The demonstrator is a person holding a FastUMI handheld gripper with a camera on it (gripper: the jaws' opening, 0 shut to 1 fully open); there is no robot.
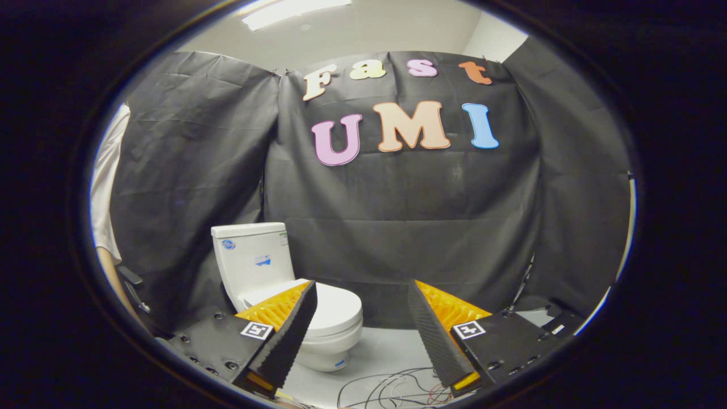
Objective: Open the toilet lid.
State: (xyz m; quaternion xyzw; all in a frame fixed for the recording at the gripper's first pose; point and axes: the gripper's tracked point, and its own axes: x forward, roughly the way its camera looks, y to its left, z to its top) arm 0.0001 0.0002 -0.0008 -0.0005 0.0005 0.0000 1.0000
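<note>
A white toilet (324, 329) stands on the pale floor against the black cloth wall, its tank (253, 258) upright behind the bowl. Its lid (338, 307) lies flat and closed on the seat. My gripper (360, 298) is open, with a wide gap and nothing between the fingers. The toilet sits beyond the left finger (287, 335), which hides the near left part of the bowl. The right finger (434, 335) is off to the toilet's right.
Loose dark and red cables (397, 389) lie on the floor in front of the toilet, between the fingers. A person's white sleeve and arm (108, 199) show beside the left wall. A dark stand (522, 284) leans at the right.
</note>
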